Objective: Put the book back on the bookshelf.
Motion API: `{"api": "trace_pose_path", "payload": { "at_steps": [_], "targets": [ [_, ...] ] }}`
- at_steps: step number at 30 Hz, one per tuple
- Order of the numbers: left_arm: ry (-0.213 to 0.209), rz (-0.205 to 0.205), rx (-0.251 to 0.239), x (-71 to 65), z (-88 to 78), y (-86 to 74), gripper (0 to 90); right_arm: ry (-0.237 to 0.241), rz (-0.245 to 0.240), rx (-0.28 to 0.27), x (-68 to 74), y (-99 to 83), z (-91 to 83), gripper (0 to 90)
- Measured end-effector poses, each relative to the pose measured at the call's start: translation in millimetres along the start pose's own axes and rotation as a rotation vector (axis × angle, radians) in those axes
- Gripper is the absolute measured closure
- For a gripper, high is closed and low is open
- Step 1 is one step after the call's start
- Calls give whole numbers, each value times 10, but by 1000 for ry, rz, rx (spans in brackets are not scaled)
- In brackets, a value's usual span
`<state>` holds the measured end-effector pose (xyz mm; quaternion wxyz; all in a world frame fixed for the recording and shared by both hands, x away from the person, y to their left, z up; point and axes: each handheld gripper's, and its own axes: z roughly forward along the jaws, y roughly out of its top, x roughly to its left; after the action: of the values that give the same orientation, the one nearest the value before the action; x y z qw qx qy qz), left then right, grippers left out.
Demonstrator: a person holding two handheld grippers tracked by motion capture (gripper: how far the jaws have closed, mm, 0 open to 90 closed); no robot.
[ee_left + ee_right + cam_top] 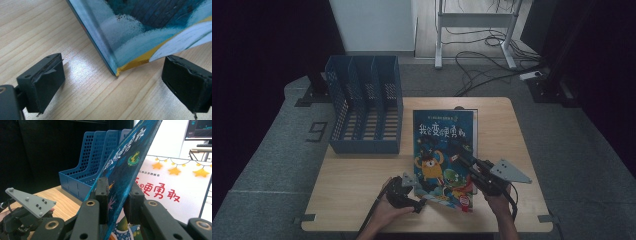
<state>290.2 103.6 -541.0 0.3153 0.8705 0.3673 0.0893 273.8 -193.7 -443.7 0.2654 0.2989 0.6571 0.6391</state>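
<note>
Right gripper view: right gripper [117, 192] clamps the book cover [125, 167] (left gripper [112, 77] gapes).

Picture book [443, 150], front cover: white Chinese title, 我会变得更勇敢, partly legible in the high view. Page beneath the lifted cover [172, 190]: red characters 勇敢, preceding ones partly hidden. Floor mat left of the bench: digit 9 [317, 131].

On the pale wooden table [352, 180], the blue perforated plastic file rack [364, 107] stands at the back left. The blue illustrated picture book [443, 150] lies to its right, before me. My left gripper [408, 192] sits at its near-left corner, my right gripper [467, 162] on its right half.
</note>
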Motion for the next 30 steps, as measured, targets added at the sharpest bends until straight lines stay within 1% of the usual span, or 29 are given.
{"api": "trace_pose_path", "payload": {
  "at_steps": [3,4,5,6,7,11,12,13,14,15,16,19,22,23,27,30],
  "targets": [
    [-2,5,11,21,10,22,24,-3,-6,0,20,9,-4,750],
    [-1,-1,16,47,19,46,23,-22,-28,-1,65,33,-2,748],
    [-1,-1,16,47,19,46,23,-22,-28,-1,65,33,-2,748],
    [5,-6,16,59,30,61,23,-29,-39,-1,84,43,0,748],
    [12,-9,13,71,48,80,21,-35,-61,-8,117,57,3,752],
    [31,-16,3,70,73,85,15,-19,-48,-17,85,39,-1,761],
    [31,-16,3,70,73,85,17,-19,-48,-17,85,39,-1,761],
    [32,-18,1,67,68,82,17,-15,-38,-17,70,31,-4,762],
    [33,-21,1,63,54,75,39,-7,-26,-20,45,18,-6,764],
    [34,-18,3,63,45,70,48,-6,-24,-21,43,17,-7,764],
    [37,-23,-1,58,42,64,53,-6,-24,-21,42,16,-9,764],
    [34,-21,-3,56,29,53,75,1,-25,-19,28,11,-15,765],
    [39,-32,-15,50,15,30,91,13,-17,-21,10,1,-27,767],
    [39,-32,-15,50,15,30,91,13,-17,-21,10,1,-27,767],
    [32,-54,-30,72,16,28,90,21,-17,-16,8,2,-40,770],
    [34,-52,-32,74,21,29,82,23,-17,-17,9,7,-39,771]
  ]
}}
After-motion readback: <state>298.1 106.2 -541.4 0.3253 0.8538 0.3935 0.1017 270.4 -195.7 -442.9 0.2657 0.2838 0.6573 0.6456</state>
